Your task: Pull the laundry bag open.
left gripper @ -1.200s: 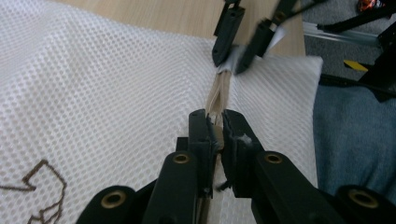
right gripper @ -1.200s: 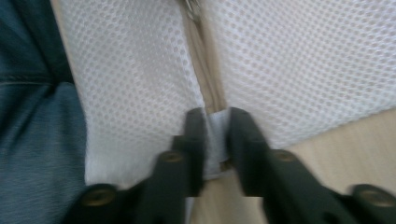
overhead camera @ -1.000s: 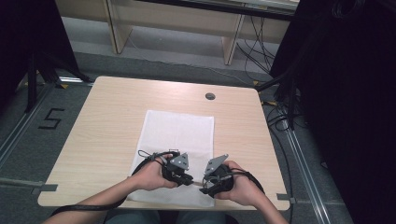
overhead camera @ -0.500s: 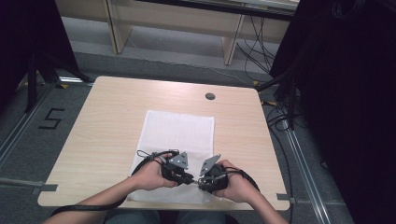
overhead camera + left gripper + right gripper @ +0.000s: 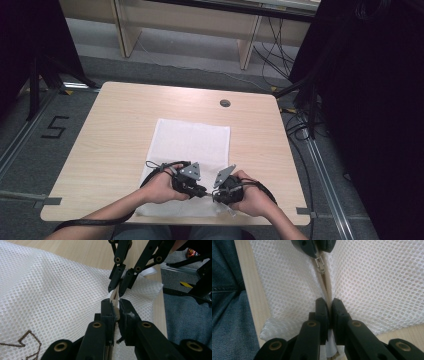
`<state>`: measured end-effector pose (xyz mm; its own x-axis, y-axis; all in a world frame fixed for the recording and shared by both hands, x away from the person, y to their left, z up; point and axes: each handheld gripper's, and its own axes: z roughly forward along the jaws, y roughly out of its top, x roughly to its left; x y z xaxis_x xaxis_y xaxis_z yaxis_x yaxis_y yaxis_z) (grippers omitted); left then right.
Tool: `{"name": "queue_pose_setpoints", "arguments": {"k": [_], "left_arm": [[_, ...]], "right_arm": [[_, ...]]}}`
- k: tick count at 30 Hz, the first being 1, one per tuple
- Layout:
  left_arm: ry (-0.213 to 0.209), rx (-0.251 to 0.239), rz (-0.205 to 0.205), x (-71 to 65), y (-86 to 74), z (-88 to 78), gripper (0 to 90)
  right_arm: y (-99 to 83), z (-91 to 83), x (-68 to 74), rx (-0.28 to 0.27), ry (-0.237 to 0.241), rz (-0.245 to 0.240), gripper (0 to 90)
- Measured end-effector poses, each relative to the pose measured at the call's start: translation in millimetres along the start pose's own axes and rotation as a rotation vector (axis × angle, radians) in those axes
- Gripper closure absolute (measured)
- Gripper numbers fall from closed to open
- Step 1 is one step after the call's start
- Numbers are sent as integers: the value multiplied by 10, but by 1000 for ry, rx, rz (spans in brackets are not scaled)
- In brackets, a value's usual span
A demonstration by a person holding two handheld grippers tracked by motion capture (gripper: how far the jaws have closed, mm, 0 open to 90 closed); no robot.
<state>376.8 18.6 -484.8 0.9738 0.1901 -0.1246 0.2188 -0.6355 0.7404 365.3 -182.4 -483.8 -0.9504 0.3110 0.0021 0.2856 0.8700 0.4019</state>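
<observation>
White mesh makes up the laundry bag (image 5: 192, 150) that lies flat on the wooden table (image 5: 115, 130), its near edge at the table's front rim, just before the person's denim-clad lap (image 5: 227, 302). Nearest the person, both hands meet over that near edge. The right gripper (image 5: 328, 302) has just been closing its jaws, and they now pinch the beige zipper tape (image 5: 327, 287) of the bag, pulling the mesh up into a ridge. Just beyond it along the same seam, the left gripper (image 5: 115, 306) is clenched on the zipper as well; in the right gripper view its jaws sit over the slider, with the small metal pull (image 5: 321, 265) hanging below them. In the high view the left gripper (image 5: 192, 182) and right gripper (image 5: 225, 187) stand tip to tip, almost touching. Farther off, the rest of the bag stretches flat toward the table's middle, and a round cable hole (image 5: 225, 103) sits near the far edge.
</observation>
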Motion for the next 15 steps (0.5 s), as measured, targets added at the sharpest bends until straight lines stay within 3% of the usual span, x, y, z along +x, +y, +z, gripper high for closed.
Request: {"name": "queue_pose_setpoints", "arguments": {"k": [8, 11, 15], "left_arm": [[-7, -2, -20, -7, -18, -3, 823], [13, 4, -27, 25, -35, -45, 823], [-5, 5, -30, 34, -72, -98, 823]], "right_arm": [[-8, -4, 13, 0, 3, 1, 862], [-11, -3, 22, -1, -2, 9, 867], [-24, -6, 9, -6, 5, 17, 867]]}}
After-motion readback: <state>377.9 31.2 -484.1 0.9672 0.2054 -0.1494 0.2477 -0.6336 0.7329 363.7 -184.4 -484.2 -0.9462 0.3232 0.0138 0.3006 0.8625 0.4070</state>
